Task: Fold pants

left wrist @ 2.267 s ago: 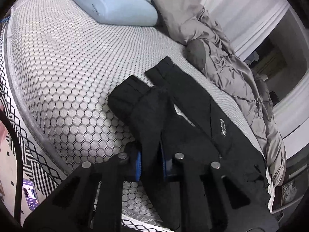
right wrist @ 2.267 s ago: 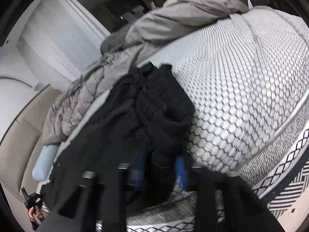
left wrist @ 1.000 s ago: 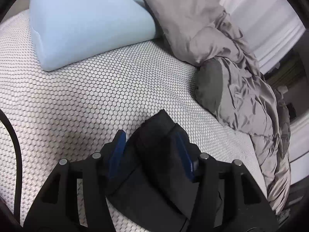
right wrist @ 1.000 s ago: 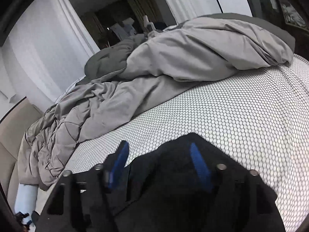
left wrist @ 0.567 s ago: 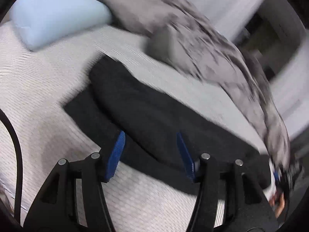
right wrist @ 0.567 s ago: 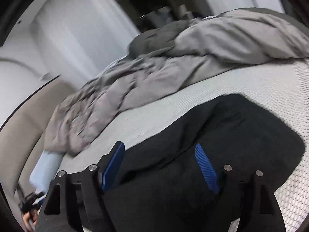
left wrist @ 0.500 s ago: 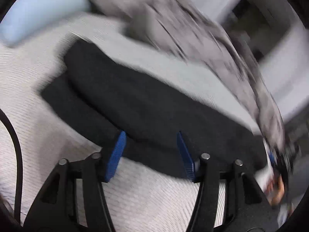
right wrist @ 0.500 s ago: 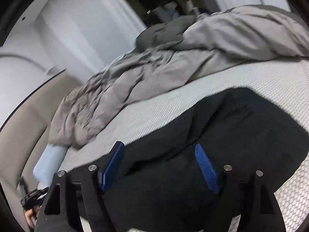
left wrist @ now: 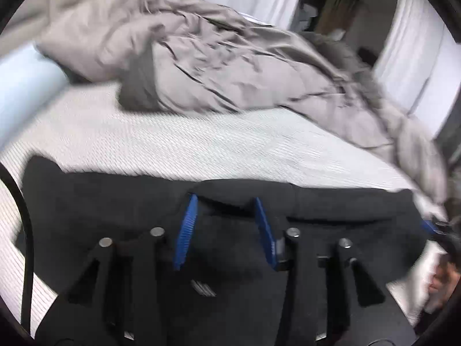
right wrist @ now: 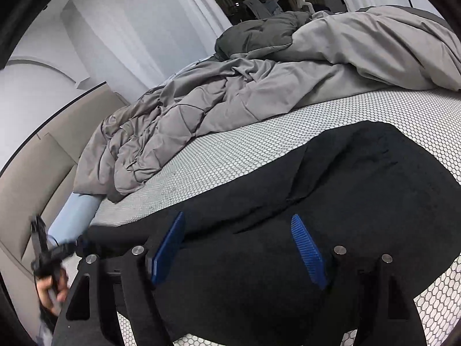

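The black pants (left wrist: 115, 201) lie folded in a long band across the white honeycomb mattress (left wrist: 201, 144). My left gripper (left wrist: 224, 201) hovers over the band's middle; its jaws are closing, the blue pads still apart and not pressing the cloth. This view is blurred by motion. My right gripper (right wrist: 236, 216) stands open over the rounded end of the pants (right wrist: 360, 178), nothing pinched between its pads. Each gripper shows at the edge of the other's view, with a hand (right wrist: 52, 288) on it.
A crumpled grey duvet (left wrist: 230, 66) is heaped along the far side of the bed (right wrist: 288, 80). A light blue pillow (left wrist: 23, 86) lies at the head end (right wrist: 75, 213). White curtains and a dark doorway stand behind.
Both grippers carried the pants' ends over the bed, then let go. The left view swung from the pillow end to the band's middle; the right gripper drew back and widened.
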A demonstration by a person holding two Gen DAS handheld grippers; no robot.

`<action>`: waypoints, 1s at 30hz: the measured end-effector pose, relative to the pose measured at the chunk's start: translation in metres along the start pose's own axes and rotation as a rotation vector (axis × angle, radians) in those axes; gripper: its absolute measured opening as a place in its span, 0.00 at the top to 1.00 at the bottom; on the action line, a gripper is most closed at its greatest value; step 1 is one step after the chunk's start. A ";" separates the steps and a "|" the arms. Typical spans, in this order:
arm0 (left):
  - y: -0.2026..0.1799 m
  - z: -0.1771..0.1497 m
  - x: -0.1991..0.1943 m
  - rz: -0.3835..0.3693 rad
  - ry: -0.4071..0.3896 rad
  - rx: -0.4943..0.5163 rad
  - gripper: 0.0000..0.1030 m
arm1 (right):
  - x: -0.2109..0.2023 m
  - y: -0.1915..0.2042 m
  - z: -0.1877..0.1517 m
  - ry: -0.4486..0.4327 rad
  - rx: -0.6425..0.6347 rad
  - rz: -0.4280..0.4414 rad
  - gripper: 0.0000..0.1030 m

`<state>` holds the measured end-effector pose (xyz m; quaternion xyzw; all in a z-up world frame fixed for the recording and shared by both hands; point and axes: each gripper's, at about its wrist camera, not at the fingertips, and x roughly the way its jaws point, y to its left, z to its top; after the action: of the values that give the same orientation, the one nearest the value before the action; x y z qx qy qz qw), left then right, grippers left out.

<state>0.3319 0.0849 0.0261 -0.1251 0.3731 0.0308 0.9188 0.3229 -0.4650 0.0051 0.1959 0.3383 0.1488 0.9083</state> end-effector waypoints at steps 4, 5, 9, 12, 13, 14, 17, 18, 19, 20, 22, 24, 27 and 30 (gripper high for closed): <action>0.008 0.006 0.023 0.115 0.070 -0.037 0.61 | 0.002 -0.003 0.002 0.000 0.012 -0.014 0.25; 0.014 0.006 0.019 0.107 0.070 -0.049 0.61 | 0.001 -0.003 0.002 -0.002 0.014 -0.014 0.25; 0.044 -0.017 -0.031 0.064 -0.018 -0.119 0.47 | 0.001 -0.001 0.004 -0.011 0.008 -0.003 0.25; 0.064 -0.047 -0.061 0.068 -0.079 -0.144 0.36 | -0.001 0.001 0.004 -0.014 0.008 0.001 0.25; 0.069 -0.051 -0.060 0.058 -0.064 -0.158 0.36 | -0.001 0.001 0.004 -0.013 0.010 0.003 0.25; 0.077 -0.057 -0.055 0.042 -0.014 -0.176 0.36 | -0.001 0.001 0.003 -0.011 0.010 0.007 0.25; 0.104 -0.073 -0.045 0.008 0.078 -0.273 0.48 | -0.001 0.003 0.001 -0.007 0.006 0.004 0.25; 0.110 -0.076 -0.038 -0.027 0.108 -0.300 0.56 | -0.001 0.004 0.000 -0.005 0.002 0.001 0.25; 0.115 -0.079 -0.026 -0.090 0.157 -0.334 0.66 | 0.000 0.004 0.000 -0.003 0.000 -0.004 0.25; 0.117 -0.083 -0.017 -0.125 0.186 -0.355 0.69 | 0.000 0.004 -0.001 -0.001 0.000 -0.005 0.25; 0.117 -0.085 -0.005 -0.161 0.210 -0.377 0.69 | 0.002 0.002 -0.001 0.003 0.010 0.000 0.25; 0.116 -0.081 0.005 -0.155 0.202 -0.400 0.69 | 0.004 0.000 -0.001 0.007 0.026 0.007 0.25; 0.118 -0.078 0.018 -0.164 0.194 -0.456 0.69 | 0.006 -0.001 0.000 0.010 0.036 0.013 0.25; 0.114 -0.071 0.031 -0.153 0.158 -0.506 0.89 | 0.007 0.000 -0.002 0.014 0.028 0.011 0.25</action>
<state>0.2889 0.1762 -0.0683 -0.3807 0.4136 0.0436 0.8259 0.3266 -0.4614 -0.0002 0.2095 0.3456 0.1501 0.9023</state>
